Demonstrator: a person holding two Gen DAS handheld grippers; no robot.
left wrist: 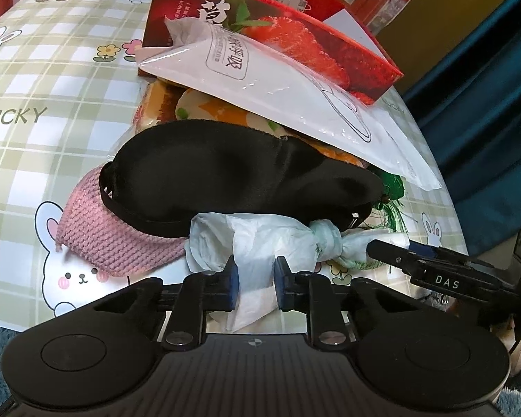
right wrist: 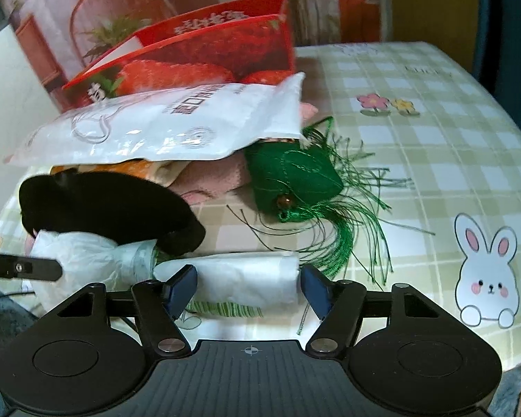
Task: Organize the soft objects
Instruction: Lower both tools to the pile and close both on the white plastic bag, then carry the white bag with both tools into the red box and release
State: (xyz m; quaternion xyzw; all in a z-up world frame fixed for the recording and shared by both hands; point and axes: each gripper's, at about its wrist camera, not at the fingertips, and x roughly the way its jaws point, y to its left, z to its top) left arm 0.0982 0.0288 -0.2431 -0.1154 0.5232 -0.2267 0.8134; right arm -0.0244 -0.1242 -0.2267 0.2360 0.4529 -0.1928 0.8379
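Between the blue pads of the left tongs (left wrist: 257, 283), a pale, crumpled plastic bag knotted in the middle (left wrist: 260, 239) is pinched at its thin lower flap; the jaws stand narrow and press on the film from both sides. The right tongs (right wrist: 248, 286) straddle the other end of the same bag, a white rolled portion lying on the tabletop (right wrist: 434, 160); their jaws stand wider, with the left pad at the roll's left edge and the right pad just beside its right end, and firm contact cannot be told. Each tongs' black tip shows at the edge of the other's view, close beside the knotted bag.

Directly behind the bag lies a black satin sleep mask with an elastic strap (left wrist: 232, 177), touching the bag's upper edge. A pink crocheted piece (left wrist: 121, 239) sits under the mask's left end. To the right of the mask rests a green embroidered sachet with long green tassel threads (right wrist: 295, 177), the threads spreading over the tabletop toward the right tongs. A white glossy flat pouch with printed outlines (left wrist: 295, 87) lies tilted over an orange-and-cream patterned soft item (left wrist: 218, 111) and pink cloth. Behind the pouch leans a red carton printed with strawberries (left wrist: 295, 41). A green-checked cover with rabbits and flowers spreads over the tabletop.
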